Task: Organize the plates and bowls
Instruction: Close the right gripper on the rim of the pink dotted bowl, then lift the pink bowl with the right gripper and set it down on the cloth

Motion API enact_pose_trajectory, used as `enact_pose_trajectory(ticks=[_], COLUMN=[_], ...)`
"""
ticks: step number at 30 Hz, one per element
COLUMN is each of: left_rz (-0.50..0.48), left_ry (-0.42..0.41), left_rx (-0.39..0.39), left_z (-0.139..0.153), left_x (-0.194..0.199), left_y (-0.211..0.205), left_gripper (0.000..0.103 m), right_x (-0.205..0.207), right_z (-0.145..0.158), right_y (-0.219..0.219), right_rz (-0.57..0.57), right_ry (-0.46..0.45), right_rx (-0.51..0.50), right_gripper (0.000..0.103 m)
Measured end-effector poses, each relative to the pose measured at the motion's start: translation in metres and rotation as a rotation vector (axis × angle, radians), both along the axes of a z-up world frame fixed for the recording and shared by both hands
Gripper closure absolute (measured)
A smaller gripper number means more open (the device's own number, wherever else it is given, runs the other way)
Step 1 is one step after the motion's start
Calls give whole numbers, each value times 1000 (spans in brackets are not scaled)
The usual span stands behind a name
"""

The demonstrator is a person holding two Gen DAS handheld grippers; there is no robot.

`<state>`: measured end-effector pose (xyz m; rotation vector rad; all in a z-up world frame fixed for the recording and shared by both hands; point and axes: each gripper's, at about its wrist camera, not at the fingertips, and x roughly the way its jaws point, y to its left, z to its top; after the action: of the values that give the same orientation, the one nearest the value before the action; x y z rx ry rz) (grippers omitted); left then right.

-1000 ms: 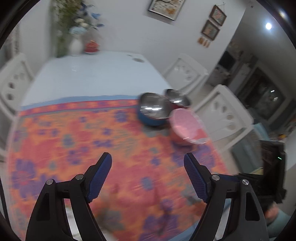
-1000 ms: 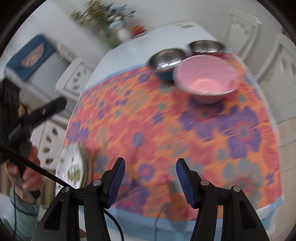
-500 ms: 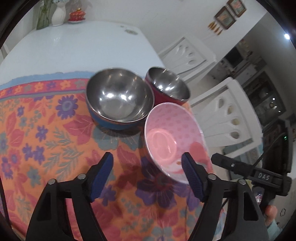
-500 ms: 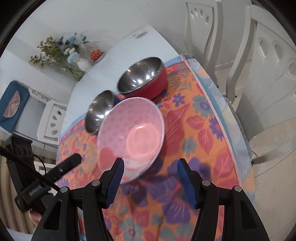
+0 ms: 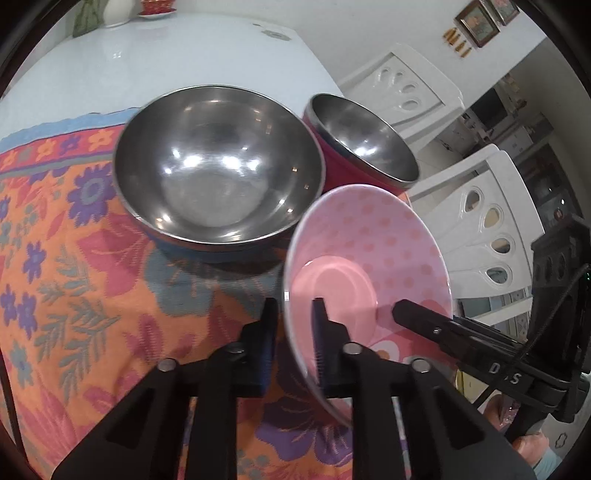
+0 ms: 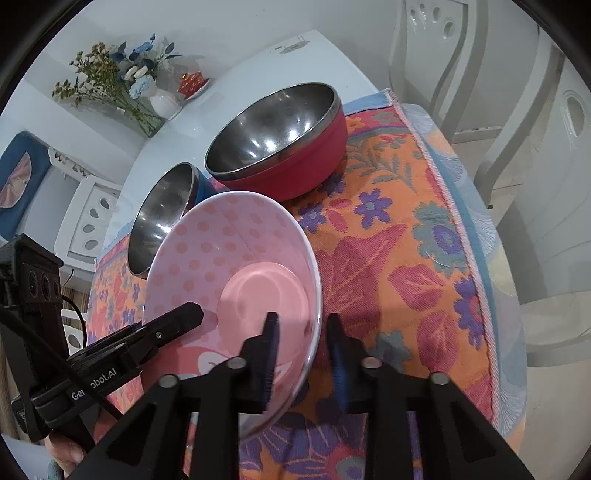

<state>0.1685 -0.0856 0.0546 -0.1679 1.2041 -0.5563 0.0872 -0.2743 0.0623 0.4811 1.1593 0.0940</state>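
Pinching the pink bowl (image 5: pixel 369 258), both claws closed; flowers (image 6: pixel 110 81) show rightward only.

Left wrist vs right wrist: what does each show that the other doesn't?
Left wrist only: framed pictures on the wall and the full inside of the blue-sided steel bowl.
Right wrist only: the flower vase in full, the blue chair cushion, and the red bowl side-on.
Both: the pink bowl with the left gripper and right gripper clamped on opposite rims, on the floral cloth.
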Motion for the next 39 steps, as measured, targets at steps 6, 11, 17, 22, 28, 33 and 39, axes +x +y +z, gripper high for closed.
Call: enact_pose_trajectory(ticks=[6, 11, 17, 22, 28, 33, 39], left_rz=[-9, -36, -47, -55, -50, -22, 19], left_ry=[-21, -61, -105, -166, -135, -48, 35], left_rx=[9, 26, 0, -13, 10, 32, 28], left_z=[3, 20, 48, 76, 73, 47, 21], left_x=[-5, -20, -46, -77, -110, -133, -151], left_y=[-4, 1, 16, 32, 43, 55, 66], left_gripper=[90, 90, 90, 90, 90, 90, 90], right_x=[-4, -18, -43, -70, -102, -116, -119], right_z=[2, 19, 53, 78, 77, 49, 27], right_y=[7, 11, 30, 45, 65, 69, 75], right_rz=[32, 24, 41, 35, 58, 54, 64], right_ry=[-5, -28, -62, -87, -21, 88, 187], right_rx=[-58, -39, -90, -90, -75, 2, 20], right_gripper=[85, 84, 84, 84, 83, 83, 83])
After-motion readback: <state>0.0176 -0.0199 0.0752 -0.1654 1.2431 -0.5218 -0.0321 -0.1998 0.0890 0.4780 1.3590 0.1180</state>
